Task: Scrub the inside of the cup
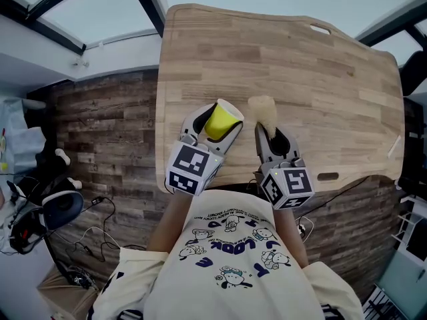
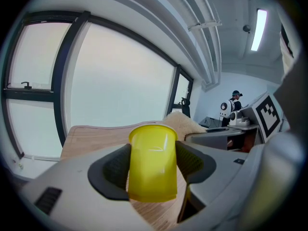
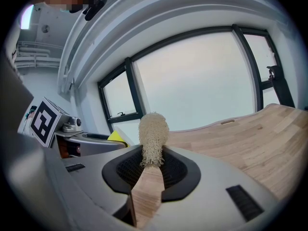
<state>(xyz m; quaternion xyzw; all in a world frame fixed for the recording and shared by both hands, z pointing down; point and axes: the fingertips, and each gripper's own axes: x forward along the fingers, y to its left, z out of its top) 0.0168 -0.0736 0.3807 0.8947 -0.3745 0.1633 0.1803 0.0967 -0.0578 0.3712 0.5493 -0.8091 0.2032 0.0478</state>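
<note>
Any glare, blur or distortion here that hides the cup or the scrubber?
Head view: even daylight, sharp, wooden table edges bowed by the lens. Left gripper view: heavy fisheye, dark corners, window blown out, yellow cup crisp. Right gripper view: same fisheye and bright window, scrubber clear.

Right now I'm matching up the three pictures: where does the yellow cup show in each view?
Head view: yellow cup just left of centre, held in the left tool.
Left gripper view: yellow cup at lower centre, clamped between the jaws.
Right gripper view: only a sliver of the yellow cup, left of the loofah scrubber.
Shared landmark: the wooden tabletop, visible in all three.
</note>
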